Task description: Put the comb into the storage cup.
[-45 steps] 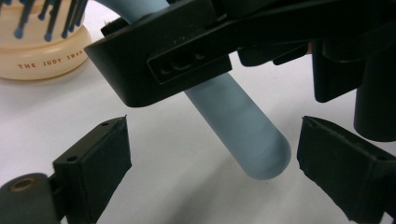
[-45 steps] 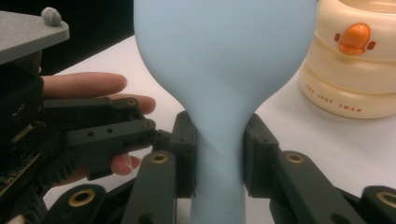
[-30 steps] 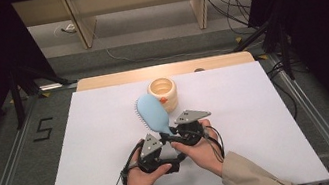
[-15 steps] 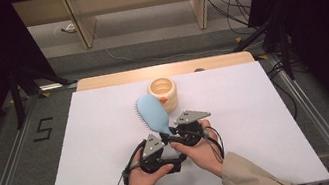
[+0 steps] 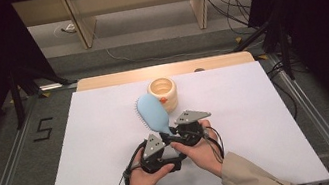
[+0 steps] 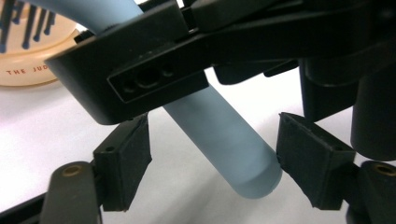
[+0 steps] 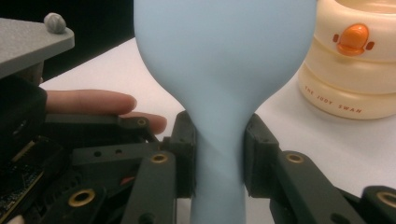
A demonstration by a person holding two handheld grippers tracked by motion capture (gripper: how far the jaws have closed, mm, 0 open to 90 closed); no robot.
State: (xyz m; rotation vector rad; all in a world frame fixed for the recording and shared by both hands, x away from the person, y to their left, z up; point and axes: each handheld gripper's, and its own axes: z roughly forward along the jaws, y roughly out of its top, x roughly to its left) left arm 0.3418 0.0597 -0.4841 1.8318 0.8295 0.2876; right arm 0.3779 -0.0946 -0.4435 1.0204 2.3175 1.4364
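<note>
White table (image 5: 86, 151). One cream ring-stacked tub (image 5: 162, 89) at the far middle, orange duck emblem, "THE JODY SWAN" printed low on the side. One pale blue hairbrush (image 5: 153, 117), bristles leftward, head just beside the tub, handle slanting down toward both hands. Right gripper (image 7: 218, 154): pads clamped on the handle's neck, both sides touching. Left gripper (image 6: 212, 161): jaws apart, just been closing, rounded handle end between the pads, gaps both sides, no contact. Two grippers, two hands.

The left gripper (image 6: 212, 158) jaws have just been closing around the hairbrush (image 6: 224, 140) handle.
</note>
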